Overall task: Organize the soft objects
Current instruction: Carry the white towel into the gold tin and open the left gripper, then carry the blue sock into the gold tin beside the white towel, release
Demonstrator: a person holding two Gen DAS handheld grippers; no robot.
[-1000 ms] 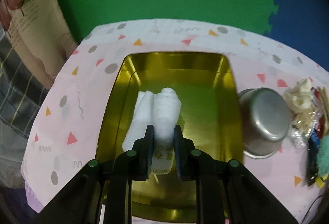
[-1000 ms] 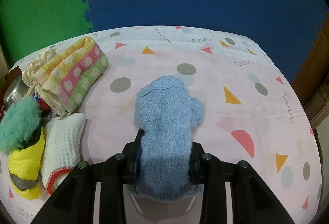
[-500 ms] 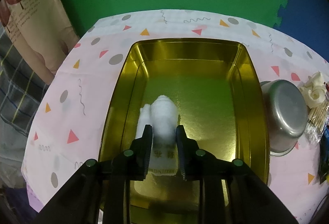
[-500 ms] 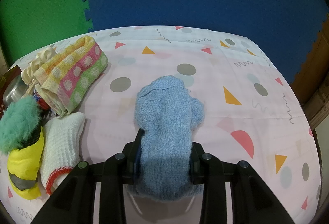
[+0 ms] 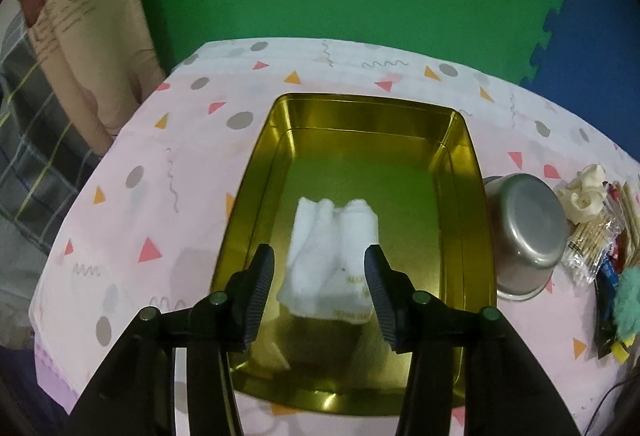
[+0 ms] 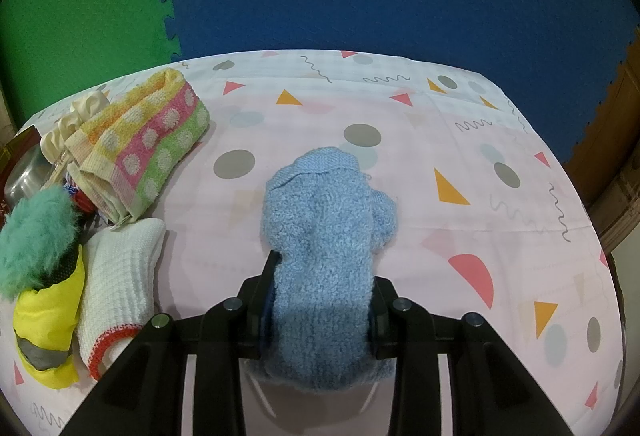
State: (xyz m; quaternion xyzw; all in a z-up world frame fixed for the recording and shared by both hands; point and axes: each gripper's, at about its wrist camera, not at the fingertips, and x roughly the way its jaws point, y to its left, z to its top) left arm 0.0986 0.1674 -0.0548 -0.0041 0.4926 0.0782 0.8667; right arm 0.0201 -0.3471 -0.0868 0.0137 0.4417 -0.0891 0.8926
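A rectangular gold metal tin [image 5: 464,196] sits open on the pink patterned tablecloth [image 5: 160,196], and inside it, toward its near left part, lies a folded white cloth with printed lettering [image 5: 332,256], the only thing in the tin. The left gripper [image 5: 320,290] hangs over the tin's near end; its jaws have just been opening and now stand apart on either side of the cloth, with a visible gap to each pad. Just right of the tin a small steel bowl [image 5: 528,232] lies tipped. The right gripper [image 6: 320,300] is clamped on a fluffy light blue sock [image 6: 324,236], whose far end rests on the tablecloth, well away from the tin, which this view does not show
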